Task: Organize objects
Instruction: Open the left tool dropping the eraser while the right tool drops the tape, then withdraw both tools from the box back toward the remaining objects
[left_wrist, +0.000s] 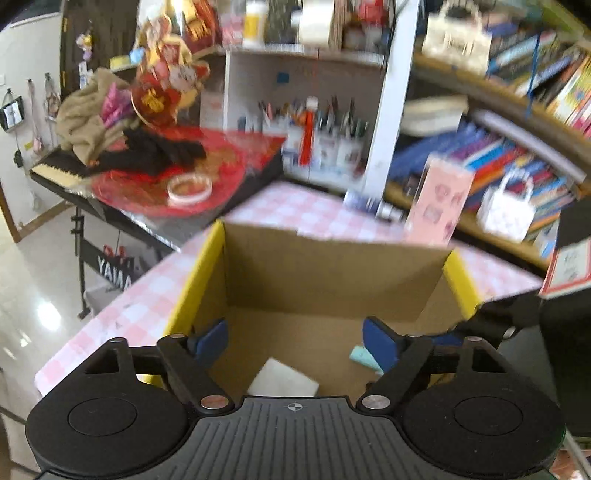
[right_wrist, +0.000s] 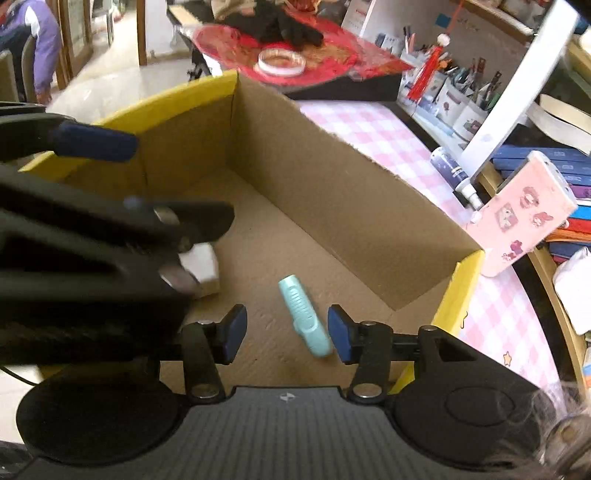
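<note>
An open cardboard box (left_wrist: 332, 273) with yellow side flaps stands on a pink checked tablecloth; it also shows in the right wrist view (right_wrist: 332, 184). On its floor lie a white block (left_wrist: 282, 378), also seen in the right wrist view (right_wrist: 201, 264), and a light teal ribbed object (right_wrist: 304, 317), partly hidden in the left wrist view (left_wrist: 364, 357). My left gripper (left_wrist: 295, 345) is open and empty above the box. My right gripper (right_wrist: 286, 334) is open and empty just above the teal object. The left gripper's body fills the left of the right wrist view.
A pink sticker-covered case (right_wrist: 517, 221) and a small bottle (right_wrist: 456, 177) lie on the cloth beyond the box. Bookshelves (left_wrist: 517, 147) and pen cups (left_wrist: 332, 136) stand behind. A keyboard with red cloth and a tape roll (left_wrist: 189, 188) is at the far left.
</note>
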